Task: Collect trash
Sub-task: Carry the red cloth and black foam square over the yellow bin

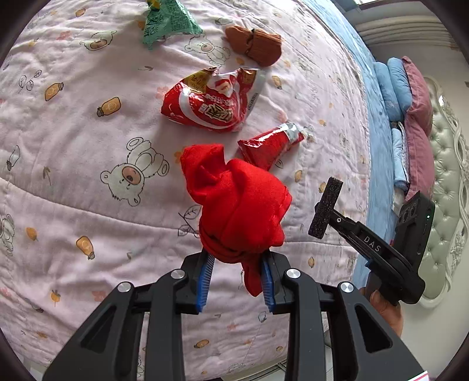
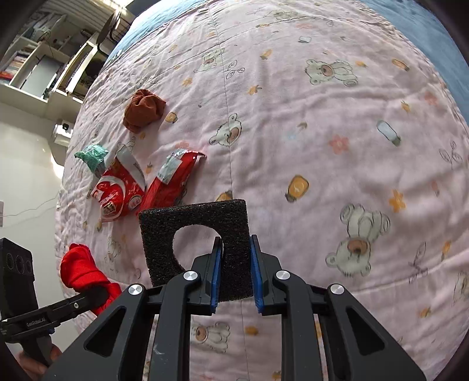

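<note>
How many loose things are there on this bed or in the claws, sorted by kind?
Snack wrappers: 3 (green wrapper, big red wrapper, small red wrapper)
Balled-up cloths: 2 (red cloth in left claw, brown cloth)
Black foam pieces: 1 (foam in right claw)
Total: 6

A bed fills most of both views, spread with a pale pink quilt [image 1: 88, 140] printed with bears, jars and small flowers over a blue sheet [image 1: 378, 137]. Blue and mauve pillows [image 1: 410, 96] are stacked against a tufted grey-green headboard [image 1: 448, 187] with a white carved frame. Beyond the bed's other side, white shelves [image 2: 44, 67] stand against a pale wall [image 2: 26, 164] in daylight.
</note>
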A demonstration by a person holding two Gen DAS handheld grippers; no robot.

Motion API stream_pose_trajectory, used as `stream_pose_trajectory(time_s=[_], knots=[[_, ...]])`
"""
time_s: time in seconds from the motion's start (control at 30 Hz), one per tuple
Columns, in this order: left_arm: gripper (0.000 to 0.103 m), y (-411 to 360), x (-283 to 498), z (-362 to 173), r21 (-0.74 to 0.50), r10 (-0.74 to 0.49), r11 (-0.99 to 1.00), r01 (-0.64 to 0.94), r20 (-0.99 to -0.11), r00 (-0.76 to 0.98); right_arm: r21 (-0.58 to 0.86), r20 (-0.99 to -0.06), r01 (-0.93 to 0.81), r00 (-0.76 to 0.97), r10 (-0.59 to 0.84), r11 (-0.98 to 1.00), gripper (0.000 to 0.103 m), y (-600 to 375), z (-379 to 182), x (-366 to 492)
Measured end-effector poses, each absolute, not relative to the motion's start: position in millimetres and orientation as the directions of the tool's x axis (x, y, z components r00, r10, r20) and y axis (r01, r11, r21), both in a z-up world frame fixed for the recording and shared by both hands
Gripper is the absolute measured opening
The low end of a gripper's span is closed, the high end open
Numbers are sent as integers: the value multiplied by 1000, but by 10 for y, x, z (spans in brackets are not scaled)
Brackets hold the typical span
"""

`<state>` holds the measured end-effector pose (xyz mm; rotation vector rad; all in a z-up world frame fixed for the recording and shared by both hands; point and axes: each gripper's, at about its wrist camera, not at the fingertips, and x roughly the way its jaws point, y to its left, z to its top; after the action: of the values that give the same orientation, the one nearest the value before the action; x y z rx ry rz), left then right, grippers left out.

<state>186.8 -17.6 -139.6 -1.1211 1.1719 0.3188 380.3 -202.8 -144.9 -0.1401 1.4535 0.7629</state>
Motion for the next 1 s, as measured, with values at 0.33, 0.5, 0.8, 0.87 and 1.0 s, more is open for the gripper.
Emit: stream_pose_trajectory(time_s=[0.33,0.5,0.8,0.87,1.0], knots=[[30,-587,1494,-1069,-546,-421,630,-552,-838,348,389,-902,-421,8,432,820,18,-2734,-997,2940],[30,-769,1299,-937,-534,-441,725,-436,-845,302,408,-891,-312,70,449,858,18,-3038,-901,2530],[30,-1266,1138,-776,-534,-480,805,-257,-842,246,462,-858,-150,173,483,874,18,-3572,-783,1930],[30,-1432,1137,-764,-536,-489,812,-231,-840,233,467,-855,-125,187,483,875,18,-3734,-767,1845],[30,-1831,1147,-753,-544,-509,817,-190,-836,205,468,-853,-86,218,475,880,18,-4108,-704,1734]])
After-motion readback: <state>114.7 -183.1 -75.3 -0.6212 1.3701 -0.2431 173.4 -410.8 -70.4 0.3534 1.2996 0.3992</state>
